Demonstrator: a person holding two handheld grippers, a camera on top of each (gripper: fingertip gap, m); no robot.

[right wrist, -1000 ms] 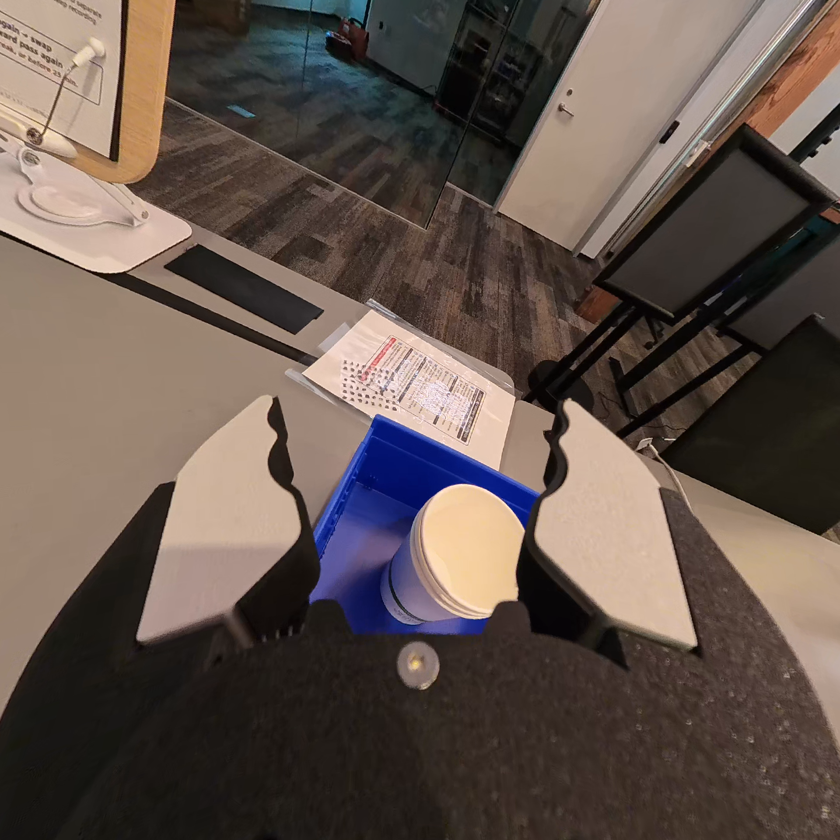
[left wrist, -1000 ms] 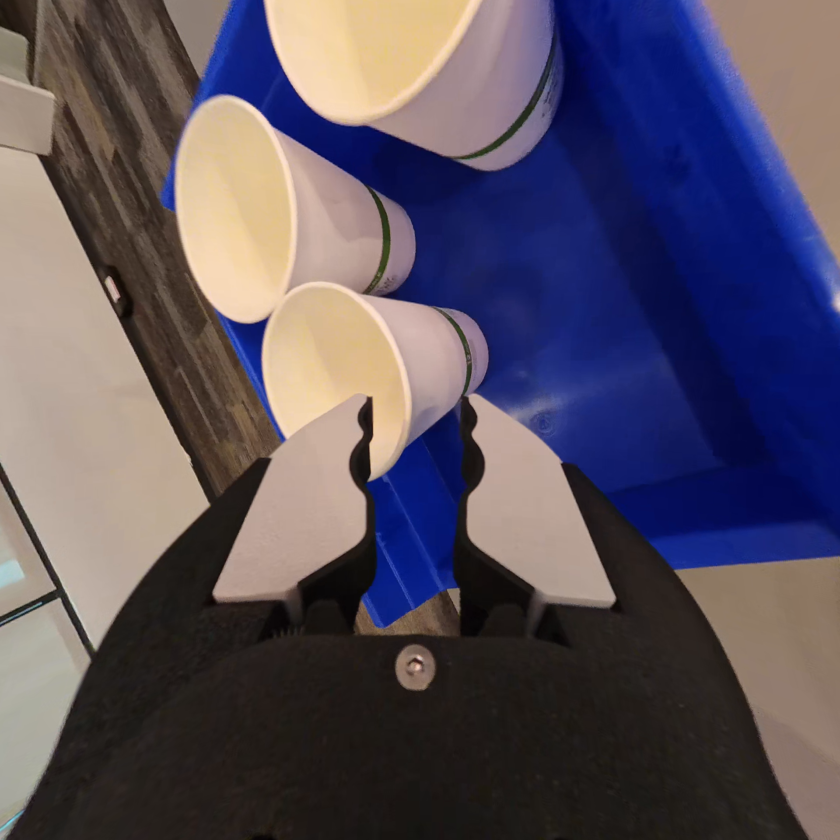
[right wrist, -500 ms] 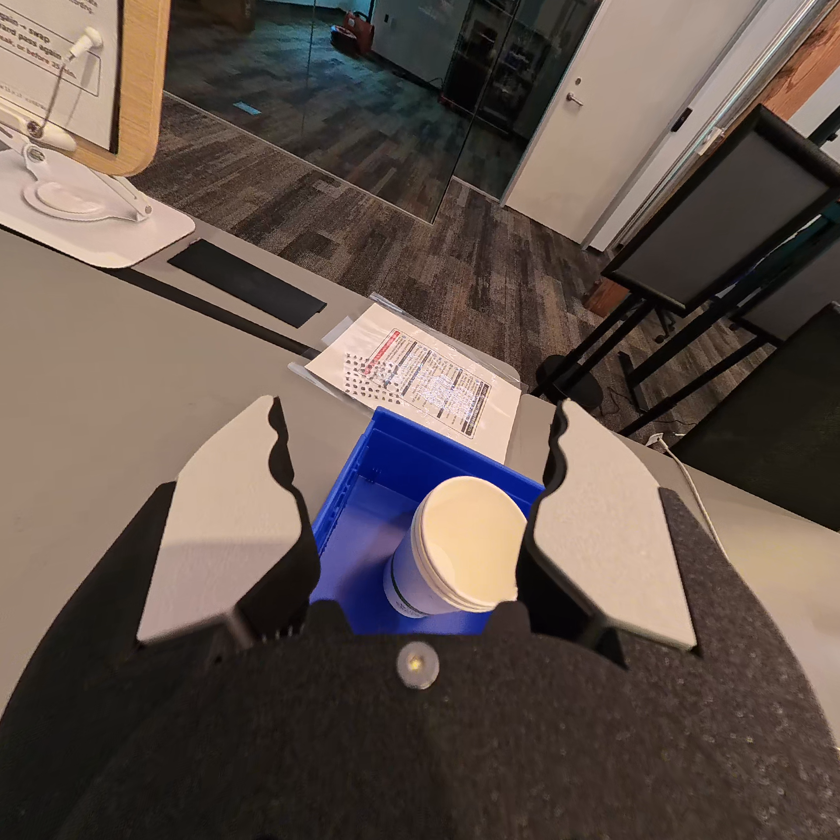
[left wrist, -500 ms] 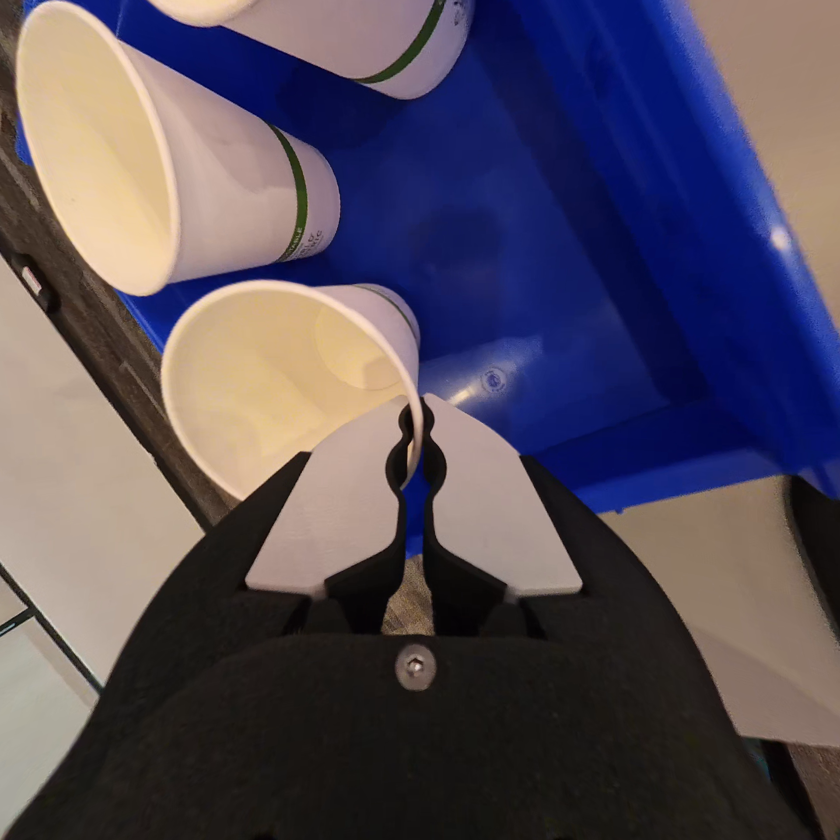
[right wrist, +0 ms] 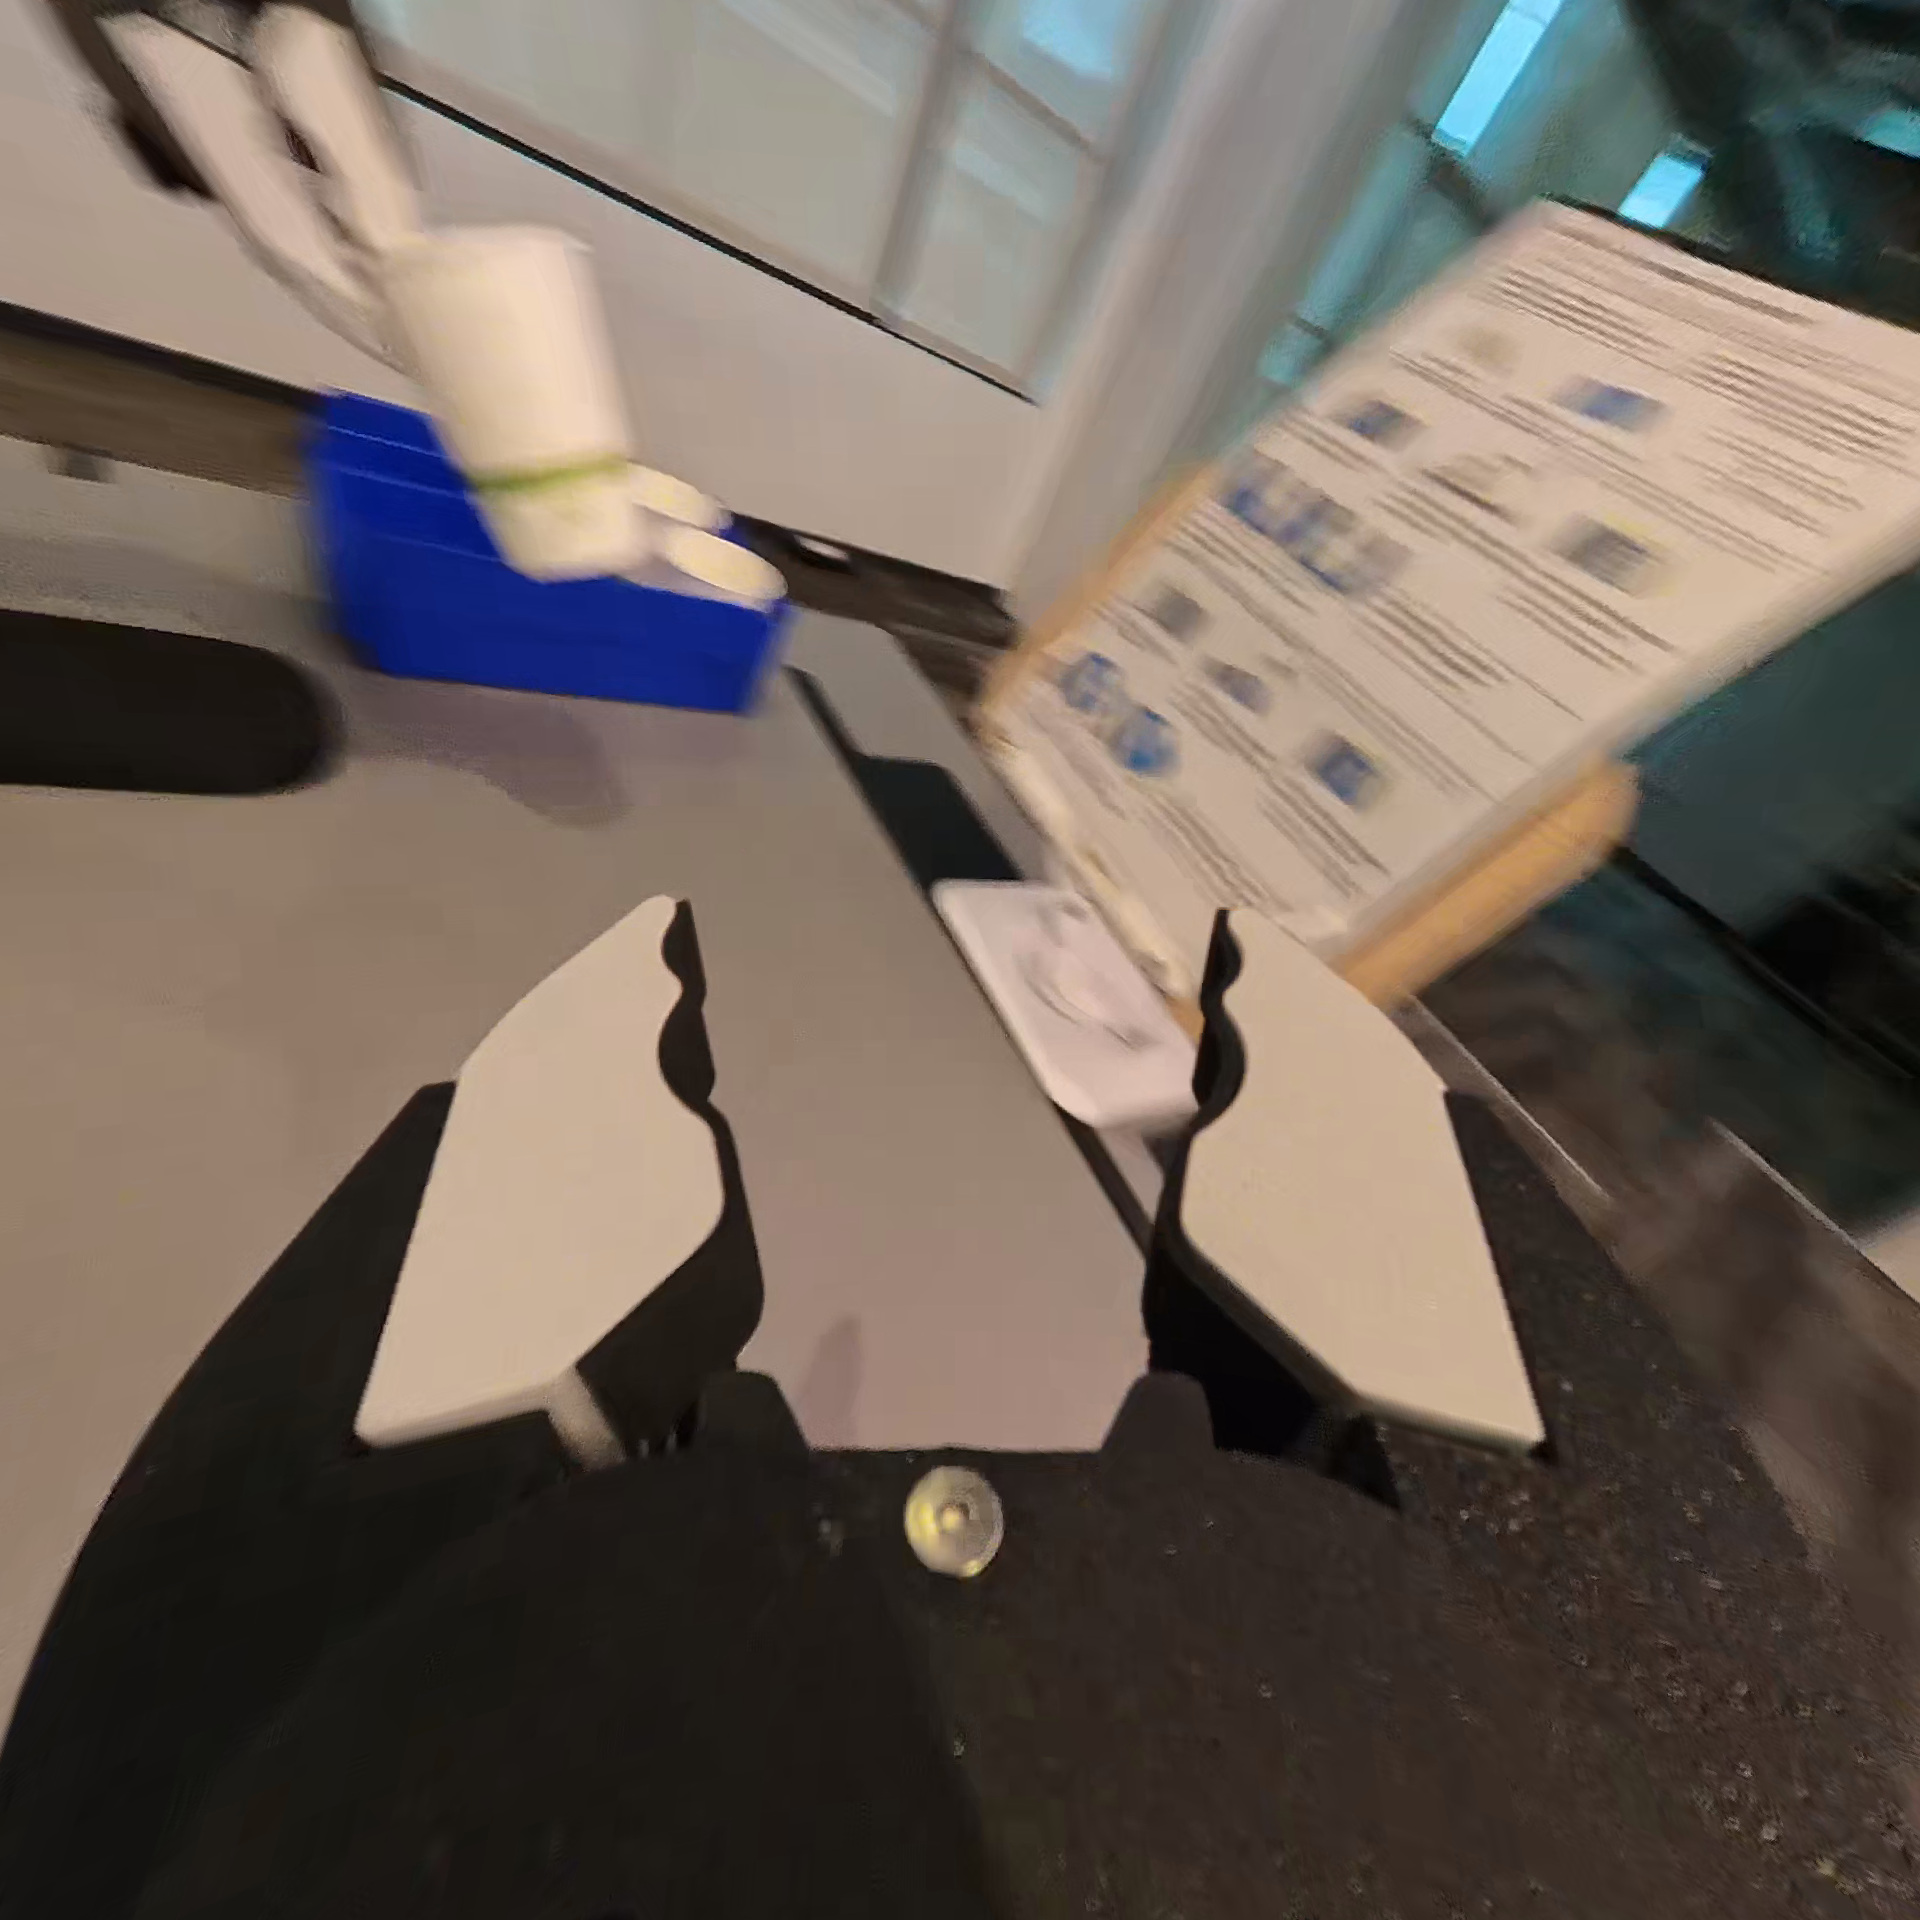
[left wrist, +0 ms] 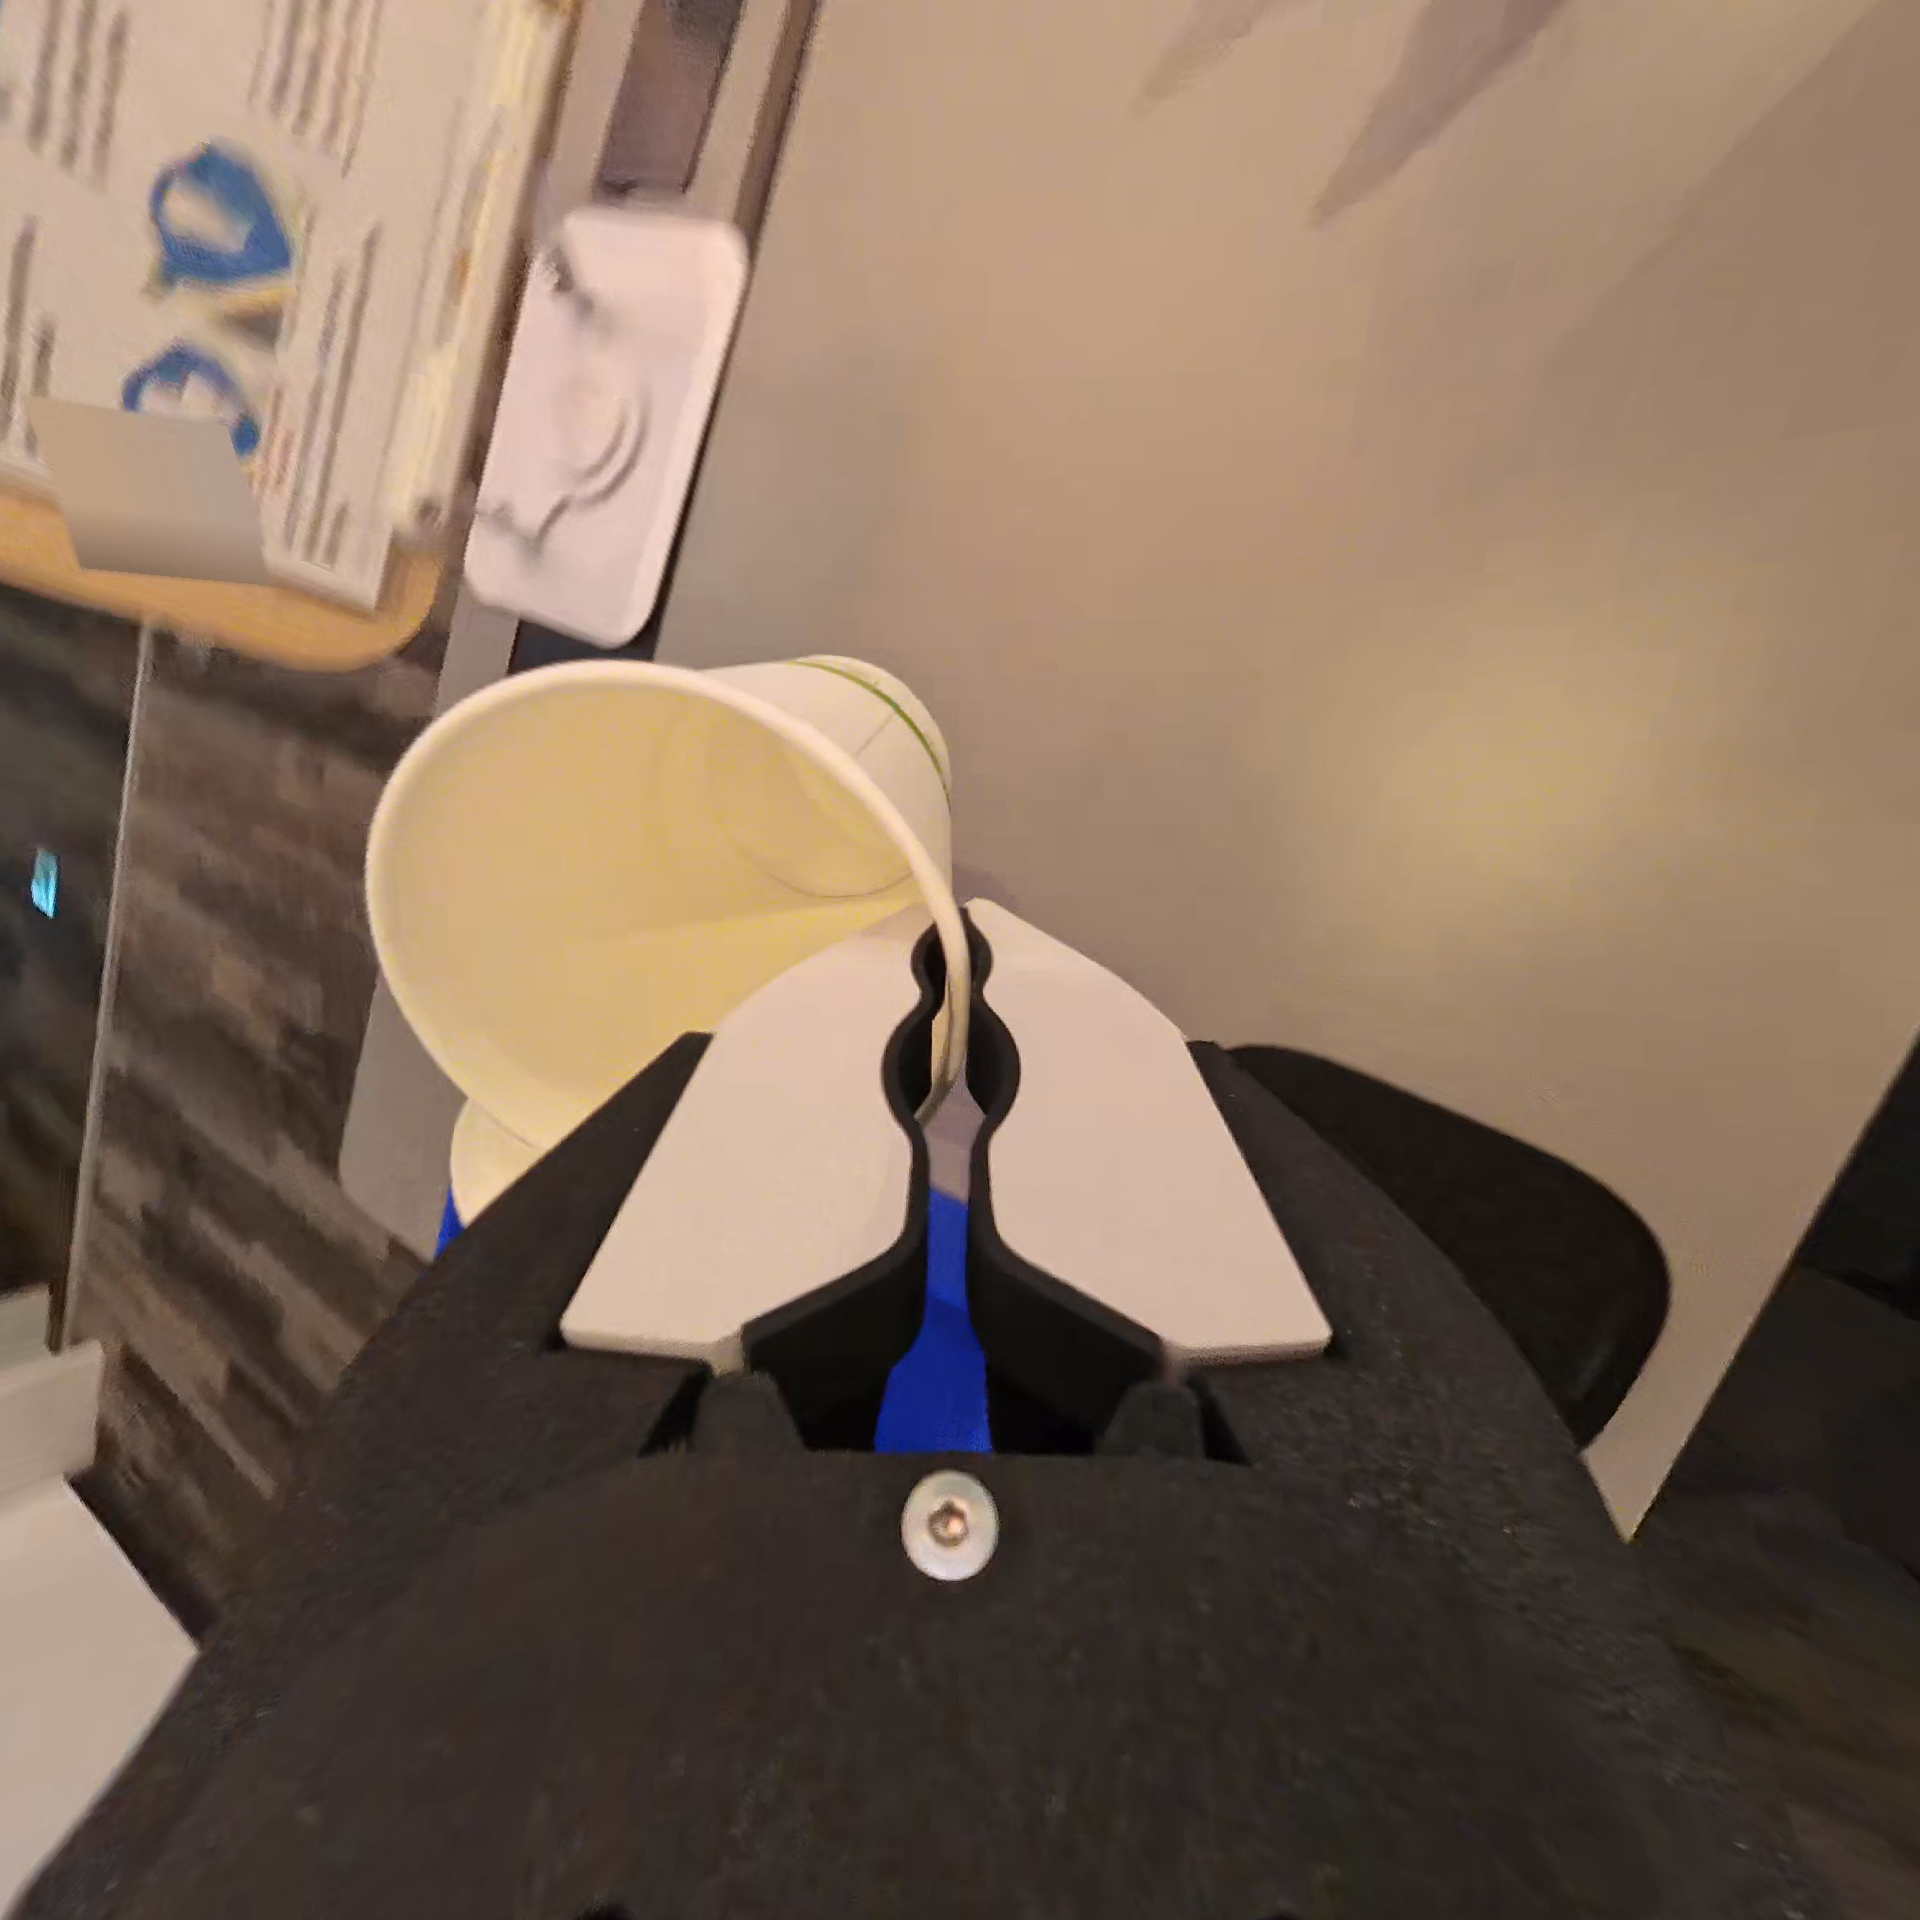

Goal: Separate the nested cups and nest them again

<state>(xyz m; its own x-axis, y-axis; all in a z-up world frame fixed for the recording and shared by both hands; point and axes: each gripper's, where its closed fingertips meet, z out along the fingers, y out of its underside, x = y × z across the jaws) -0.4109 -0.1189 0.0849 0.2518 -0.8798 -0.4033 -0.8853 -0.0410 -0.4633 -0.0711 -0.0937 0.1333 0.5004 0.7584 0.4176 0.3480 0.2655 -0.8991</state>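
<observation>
My left gripper is shut on the rim of a white paper cup with a green band, held in the air above the blue bin. The right wrist view shows that same cup hanging from the left gripper over the blue bin, with other white cups standing in the bin. Another cup's rim peeks out below the held cup. My right gripper is open and empty above the grey table, well to the right of the bin.
A wood-framed sign board stands on a white base at the table's far edge; it also shows in the left wrist view. A black strip lies in the table. A black rounded object sits left of the bin.
My left gripper closed on the cup's rim and has lifted it out of the bin. My right gripper has swung away from above the bin to the right, still open.
</observation>
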